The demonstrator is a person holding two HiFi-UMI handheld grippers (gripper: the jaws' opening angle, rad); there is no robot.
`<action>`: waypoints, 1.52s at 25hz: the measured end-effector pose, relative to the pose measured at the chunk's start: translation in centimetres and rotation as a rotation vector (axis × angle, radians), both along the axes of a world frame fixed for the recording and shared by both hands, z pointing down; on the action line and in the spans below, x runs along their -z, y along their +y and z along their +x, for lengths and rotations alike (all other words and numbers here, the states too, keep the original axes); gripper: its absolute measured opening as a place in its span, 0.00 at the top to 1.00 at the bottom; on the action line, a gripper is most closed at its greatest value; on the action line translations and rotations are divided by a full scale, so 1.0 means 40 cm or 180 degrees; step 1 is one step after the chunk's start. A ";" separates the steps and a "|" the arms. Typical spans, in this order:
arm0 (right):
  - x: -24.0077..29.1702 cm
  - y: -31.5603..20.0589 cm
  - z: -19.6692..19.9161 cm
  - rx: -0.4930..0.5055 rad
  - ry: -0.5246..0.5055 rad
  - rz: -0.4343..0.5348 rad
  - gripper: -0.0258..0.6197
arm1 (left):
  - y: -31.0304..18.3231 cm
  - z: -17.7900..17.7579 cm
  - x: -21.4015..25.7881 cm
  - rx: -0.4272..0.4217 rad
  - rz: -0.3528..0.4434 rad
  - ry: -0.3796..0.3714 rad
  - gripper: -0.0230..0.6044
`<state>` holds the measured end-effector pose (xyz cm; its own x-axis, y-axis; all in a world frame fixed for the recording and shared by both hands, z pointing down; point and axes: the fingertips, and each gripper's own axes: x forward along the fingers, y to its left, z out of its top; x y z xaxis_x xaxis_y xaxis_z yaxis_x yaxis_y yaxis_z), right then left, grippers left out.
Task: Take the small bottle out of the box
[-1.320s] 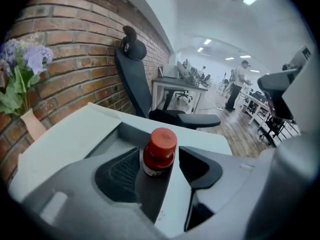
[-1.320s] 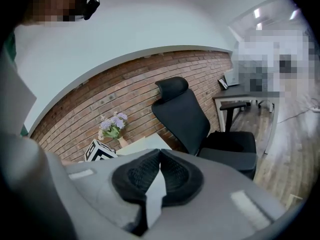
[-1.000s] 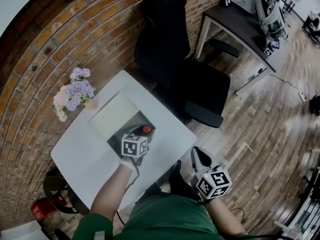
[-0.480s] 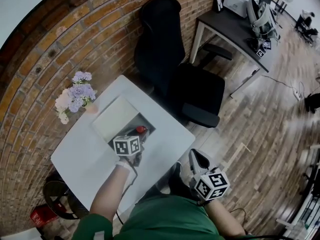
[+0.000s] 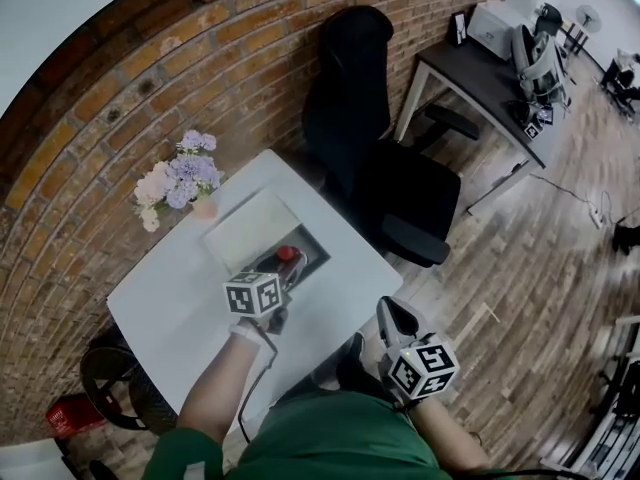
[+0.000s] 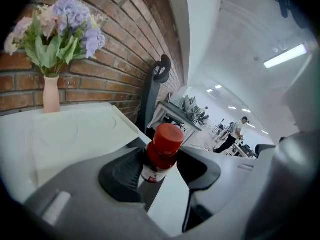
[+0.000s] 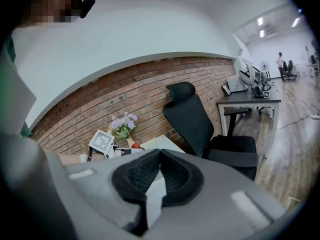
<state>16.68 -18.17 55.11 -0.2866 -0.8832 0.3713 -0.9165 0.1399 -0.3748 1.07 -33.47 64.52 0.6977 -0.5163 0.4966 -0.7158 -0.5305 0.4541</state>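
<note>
A small bottle [image 6: 161, 154] with a red cap [image 5: 288, 254] stands upright between the jaws of my left gripper [image 6: 160, 166]. The dark pads lie against its sides and are still closing on it. In the head view the left gripper [image 5: 283, 271] reaches over the dark inside of the open box [image 5: 312, 249], whose white lid [image 5: 250, 230] lies open toward the wall. My right gripper [image 5: 392, 315] hangs off the table's near right side, over the person's lap. Its pads [image 7: 145, 171] meet with nothing between them.
The box sits on a small white table [image 5: 170, 303] against a brick wall. A pink vase of flowers [image 5: 182, 176] stands at the table's far corner. A black office chair [image 5: 395, 173] is behind the table, and a dark desk [image 5: 478, 68] with equipment is at the back right.
The left gripper has shifted slightly left over the box with the red-capped bottle between its jaws. The head view has swung a little. The right gripper has stayed put.
</note>
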 end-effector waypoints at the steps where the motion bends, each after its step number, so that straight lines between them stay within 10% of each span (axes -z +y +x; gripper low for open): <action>1: 0.005 -0.004 -0.011 0.0033 0.0010 0.0015 0.96 | 0.004 -0.008 0.019 0.0014 0.0026 0.0059 0.61; 18: 0.140 -0.097 -0.123 0.0310 0.0159 0.0391 0.96 | 0.116 -0.091 0.360 0.0017 0.0629 0.1012 0.62; 27: 0.210 -0.134 -0.177 0.0490 0.0239 0.0586 0.96 | 0.163 -0.121 0.450 0.0133 0.0530 0.1640 0.62; 38: 0.226 -0.135 -0.213 0.0692 0.0285 0.0680 0.96 | 0.192 -0.140 0.469 0.0266 0.0518 0.1736 0.63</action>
